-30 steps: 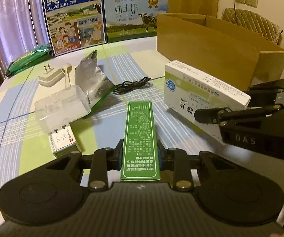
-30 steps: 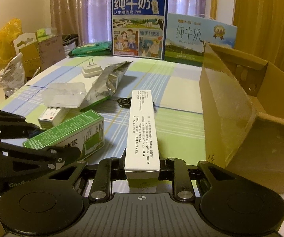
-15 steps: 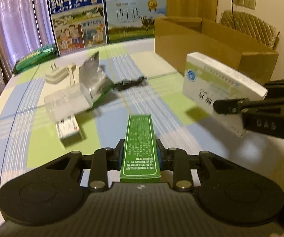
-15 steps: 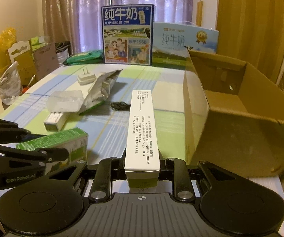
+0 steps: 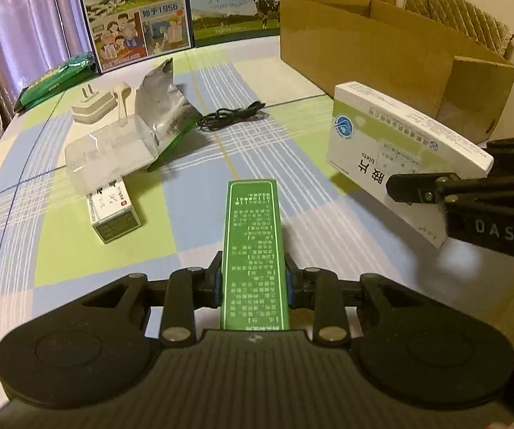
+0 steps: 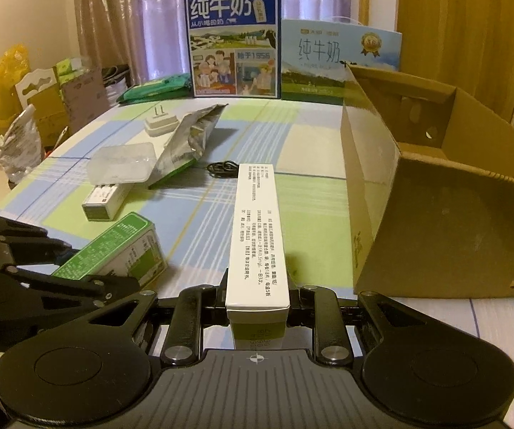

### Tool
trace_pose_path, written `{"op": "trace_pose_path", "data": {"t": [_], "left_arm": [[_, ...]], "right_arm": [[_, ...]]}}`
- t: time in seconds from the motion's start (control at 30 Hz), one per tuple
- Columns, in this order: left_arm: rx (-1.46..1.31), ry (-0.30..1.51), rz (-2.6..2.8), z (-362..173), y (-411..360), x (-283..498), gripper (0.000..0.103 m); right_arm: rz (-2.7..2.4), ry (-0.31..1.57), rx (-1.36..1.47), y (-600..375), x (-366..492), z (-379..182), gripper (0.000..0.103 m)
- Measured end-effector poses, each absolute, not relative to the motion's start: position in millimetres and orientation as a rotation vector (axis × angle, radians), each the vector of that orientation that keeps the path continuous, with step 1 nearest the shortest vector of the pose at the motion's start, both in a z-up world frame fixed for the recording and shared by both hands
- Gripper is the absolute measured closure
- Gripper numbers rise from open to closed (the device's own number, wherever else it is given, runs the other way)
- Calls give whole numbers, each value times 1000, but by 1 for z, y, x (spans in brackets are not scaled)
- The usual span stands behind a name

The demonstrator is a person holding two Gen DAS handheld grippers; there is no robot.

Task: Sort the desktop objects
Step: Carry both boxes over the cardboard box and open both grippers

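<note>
Both grippers are closed on boxes and held above the checked tablecloth (image 5: 78, 250). Left gripper (image 5: 253, 282) has its two jaws pressed on the sides of a green medicine box (image 5: 253, 246), which points forward along the fingers over the near part of the table. Right gripper (image 6: 257, 295) clamps in the same way a white medicine box (image 6: 257, 236), narrow side up, just left of the open cardboard carton (image 6: 435, 214) that lies on the right side of the table. Compared with half a second ago, the left camera is now lower and nearer to the table things: the small white and green box (image 5: 114, 211), the clear plastic container (image 5: 110, 153), the silver foil bag (image 5: 164, 103), the white plug adapter (image 5: 90, 109) and the black cable (image 5: 232, 119) all look larger, and they lie where they lay before. In the left view the white box in the right gripper is seen from the side, in front of the carton's near wall, and it has changed place only a little. From the right camera the carton now fills more of the right side, so this gripper came nearer to it. The green box appears at lower left of the right view, held close above the cloth. The two milk cartons (image 6: 233, 43) stand as before at the far edge.
</note>
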State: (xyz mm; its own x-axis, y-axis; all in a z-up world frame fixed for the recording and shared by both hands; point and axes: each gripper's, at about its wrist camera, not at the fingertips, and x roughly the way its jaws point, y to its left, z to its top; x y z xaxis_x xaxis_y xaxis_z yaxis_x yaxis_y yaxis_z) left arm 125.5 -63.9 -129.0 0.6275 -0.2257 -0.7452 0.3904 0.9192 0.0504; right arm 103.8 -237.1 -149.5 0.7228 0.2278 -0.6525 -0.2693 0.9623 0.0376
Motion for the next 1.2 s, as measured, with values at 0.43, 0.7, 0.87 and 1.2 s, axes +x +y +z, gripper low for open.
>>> {"op": "trace_pose_path", "data": {"t": [0.43,0.7,0.87,1.2], "left_arm": [[187,763,-355,-92,-62,111,78],[171,677,-385,-49,-85,121,78],[160,608,-425,-20,-117,136,78],[135,561,-533,9,-200,168,78]], "right_arm": [[270,661,-36,-243,95,-132,82],[235,576,-6,-260,97,-91,82],[165,509,17,-293,108,-56,82],[37,548,47,-371,152,-37,82]]}}
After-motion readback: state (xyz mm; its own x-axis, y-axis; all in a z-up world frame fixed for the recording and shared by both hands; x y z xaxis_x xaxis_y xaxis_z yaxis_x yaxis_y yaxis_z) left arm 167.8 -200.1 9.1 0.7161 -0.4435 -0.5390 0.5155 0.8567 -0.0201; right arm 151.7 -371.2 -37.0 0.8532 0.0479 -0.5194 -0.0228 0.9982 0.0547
